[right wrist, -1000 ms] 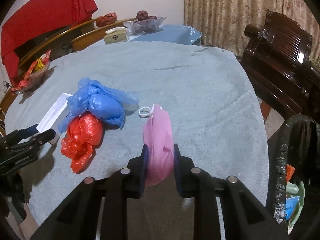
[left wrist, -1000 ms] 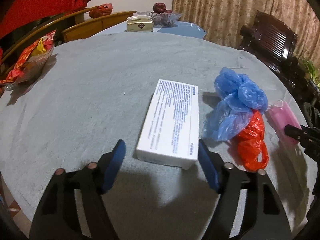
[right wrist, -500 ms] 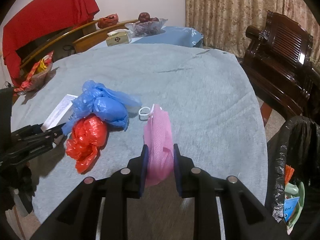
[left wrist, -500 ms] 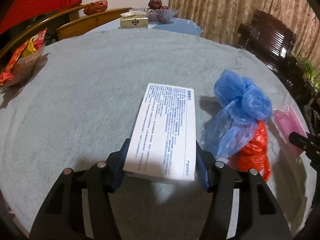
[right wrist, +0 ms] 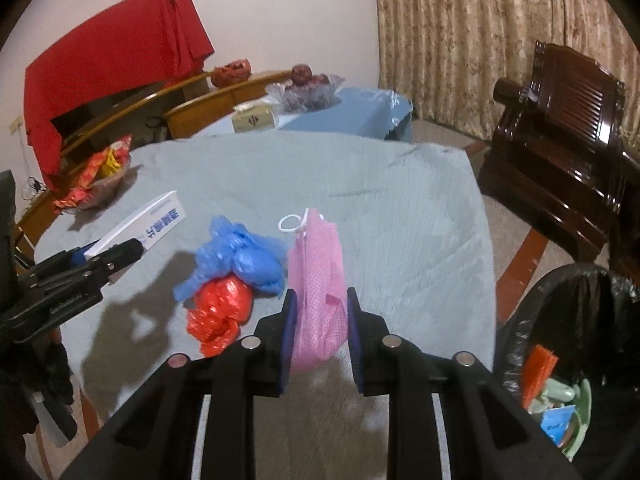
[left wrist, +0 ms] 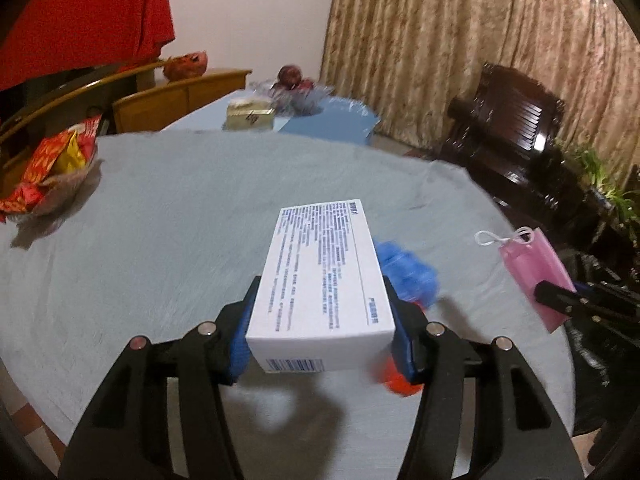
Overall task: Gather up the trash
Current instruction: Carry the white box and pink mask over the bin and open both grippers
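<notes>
Both my grippers carry trash above the grey-clothed table.

My left gripper is clenched on a white box, long and flat, its top covered in fine blue print with a barcode on the near end. My right gripper pinches a pink face mask, folded, its white ear loop sticking up. Beside the mask on the table lie a crumpled blue bag touching a red bag; right of the table stands a black-lined bin.

wall cream | curtains beige | dark wooden chair
</notes>
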A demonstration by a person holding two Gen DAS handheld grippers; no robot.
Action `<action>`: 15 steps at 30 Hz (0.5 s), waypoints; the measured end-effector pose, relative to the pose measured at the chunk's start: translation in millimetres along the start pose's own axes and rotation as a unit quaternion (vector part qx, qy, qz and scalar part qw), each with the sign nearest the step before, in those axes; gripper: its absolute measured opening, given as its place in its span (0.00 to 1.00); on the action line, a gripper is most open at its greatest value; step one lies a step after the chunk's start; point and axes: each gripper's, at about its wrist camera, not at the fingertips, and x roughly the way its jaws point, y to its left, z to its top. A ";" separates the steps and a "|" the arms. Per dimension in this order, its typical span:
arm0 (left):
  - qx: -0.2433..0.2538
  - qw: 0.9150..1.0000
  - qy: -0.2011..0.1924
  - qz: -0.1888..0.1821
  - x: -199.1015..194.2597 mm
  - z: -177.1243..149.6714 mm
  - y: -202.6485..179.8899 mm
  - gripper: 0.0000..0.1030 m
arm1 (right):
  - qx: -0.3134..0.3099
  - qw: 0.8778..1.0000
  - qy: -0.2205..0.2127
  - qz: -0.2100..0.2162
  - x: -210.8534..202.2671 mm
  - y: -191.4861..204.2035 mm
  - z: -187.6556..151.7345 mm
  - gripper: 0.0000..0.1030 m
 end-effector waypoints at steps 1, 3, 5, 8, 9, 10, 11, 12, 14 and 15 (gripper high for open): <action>0.001 1.000 -0.005 -0.004 -3.9 2.3 -4.5 0.52 | -0.001 1.000 -0.004 0.000 -4.4 1.7 1.6 0.23; 0.004 1.000 -0.013 -0.010 -10.2 6.8 -11.9 0.52 | -0.003 1.000 -0.013 0.000 -15.3 0.4 3.7 0.23; 0.010 0.999 -0.024 -0.019 -19.0 11.7 -23.7 0.52 | -0.002 1.000 -0.022 -0.001 -25.6 -1.3 5.6 0.23; 0.026 0.999 -0.037 -0.028 -28.6 16.3 -41.1 0.52 | 0.001 0.999 -0.036 -0.007 -43.1 -8.4 7.5 0.23; 0.031 0.998 -0.040 -0.032 -31.5 17.8 -46.8 0.52 | 0.004 0.999 -0.042 -0.010 -50.0 -11.7 7.8 0.23; 0.036 0.998 -0.043 -0.035 -34.4 18.9 -52.9 0.52 | 0.006 0.999 -0.046 -0.013 -55.6 -14.9 7.9 0.23; 0.043 0.997 -0.047 -0.039 -37.7 20.2 -62.4 0.52 | 0.009 0.999 -0.050 -0.015 -60.7 -17.9 7.8 0.23; 0.046 0.997 -0.048 -0.042 -39.1 20.4 -67.6 0.52 | 0.013 0.998 -0.056 -0.019 -67.5 -22.5 7.5 0.23; 0.054 0.996 -0.051 -0.053 -42.6 21.7 -83.3 0.52 | 0.017 0.998 -0.063 -0.025 -77.7 -29.3 6.9 0.23; 0.057 0.995 -0.052 -0.057 -43.5 22.1 -89.6 0.52 | 0.020 0.997 -0.067 -0.031 -84.0 -34.3 6.3 0.23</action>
